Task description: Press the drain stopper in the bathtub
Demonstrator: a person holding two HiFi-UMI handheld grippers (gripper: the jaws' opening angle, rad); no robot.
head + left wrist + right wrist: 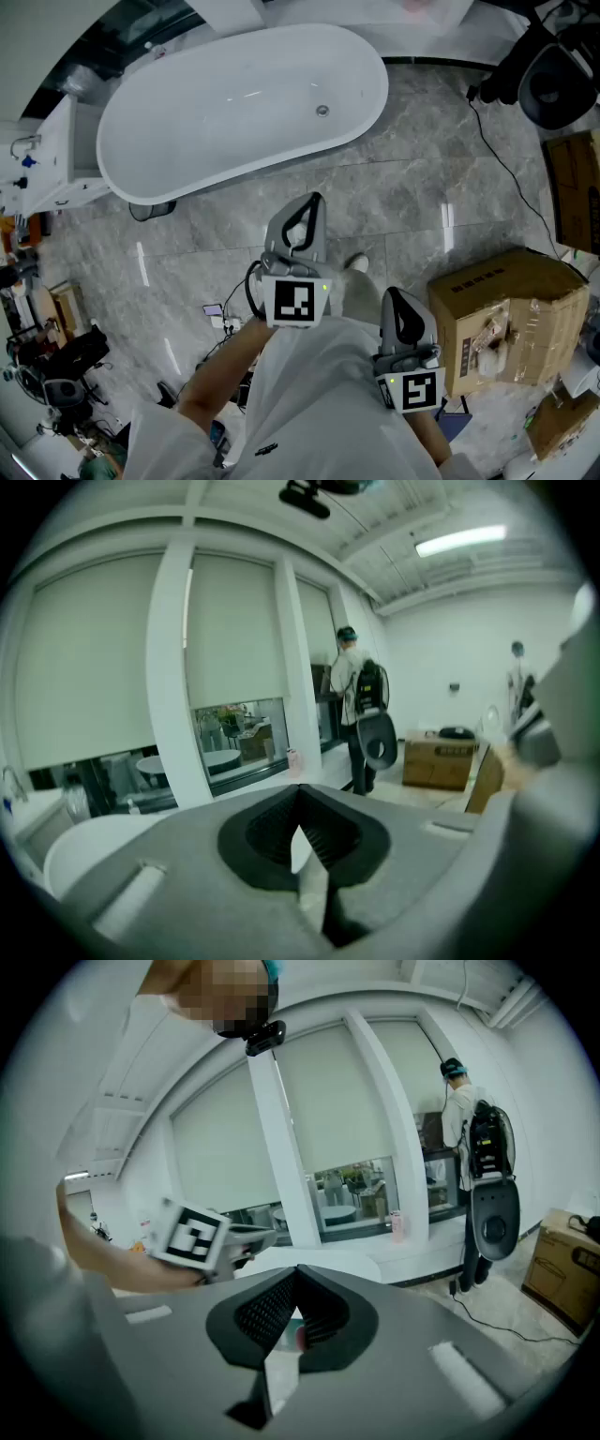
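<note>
A white oval bathtub (197, 159) stands on the grey stone floor at the top of the head view, with its small round metal drain stopper (322, 111) on the tub bottom near the right end. Both grippers are held upright in front of the person's body, well short of the tub. The left gripper (309, 200) has its jaws shut with nothing between them, as its own view shows (298, 791). The right gripper (395, 296) sits lower and to the right, also shut and empty (296, 1271). The left gripper's marker cube (192, 1233) shows in the right gripper view.
Cardboard boxes (506, 309) stand on the floor at the right. A black cable (511, 173) runs across the tiles from dark equipment (548, 70) at top right. A power strip (220, 319) lies by the person's feet. Another person with a backpack (359, 691) stands across the room.
</note>
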